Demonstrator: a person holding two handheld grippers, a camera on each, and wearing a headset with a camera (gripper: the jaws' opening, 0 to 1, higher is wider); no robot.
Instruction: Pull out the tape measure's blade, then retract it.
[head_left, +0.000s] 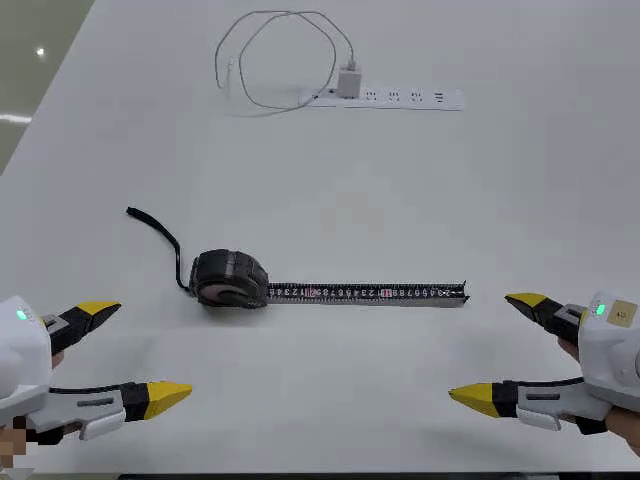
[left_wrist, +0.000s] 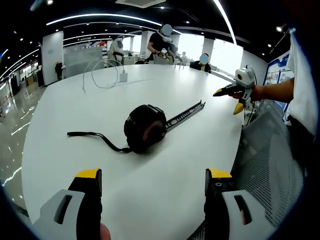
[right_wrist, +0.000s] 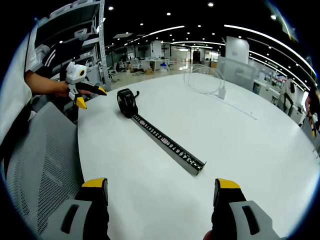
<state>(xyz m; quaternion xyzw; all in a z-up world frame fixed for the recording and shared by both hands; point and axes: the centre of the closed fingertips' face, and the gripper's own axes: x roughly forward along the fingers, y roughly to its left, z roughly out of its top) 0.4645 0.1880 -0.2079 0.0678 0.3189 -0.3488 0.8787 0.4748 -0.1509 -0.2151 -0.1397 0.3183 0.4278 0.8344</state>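
Observation:
A black tape measure (head_left: 229, 279) lies on the white table (head_left: 400, 180), its blade (head_left: 366, 293) drawn out to the right and lying flat, its black wrist strap (head_left: 158, 236) trailing left. My left gripper (head_left: 135, 352) is open at the near left, apart from the case (left_wrist: 145, 128). My right gripper (head_left: 505, 348) is open at the near right, a short way from the blade's end hook (right_wrist: 198, 167). In the right gripper view the blade (right_wrist: 166, 144) runs from the case (right_wrist: 127, 102) toward me. Each gripper view shows the other gripper, the right (left_wrist: 231, 98) and the left (right_wrist: 90, 96).
A white power strip (head_left: 390, 97) with a plugged charger (head_left: 348, 80) and a looped white cable (head_left: 275, 60) lies at the table's far side. A grey mesh chair (right_wrist: 45, 165) is beside the table edge. People stand in the background of the left gripper view.

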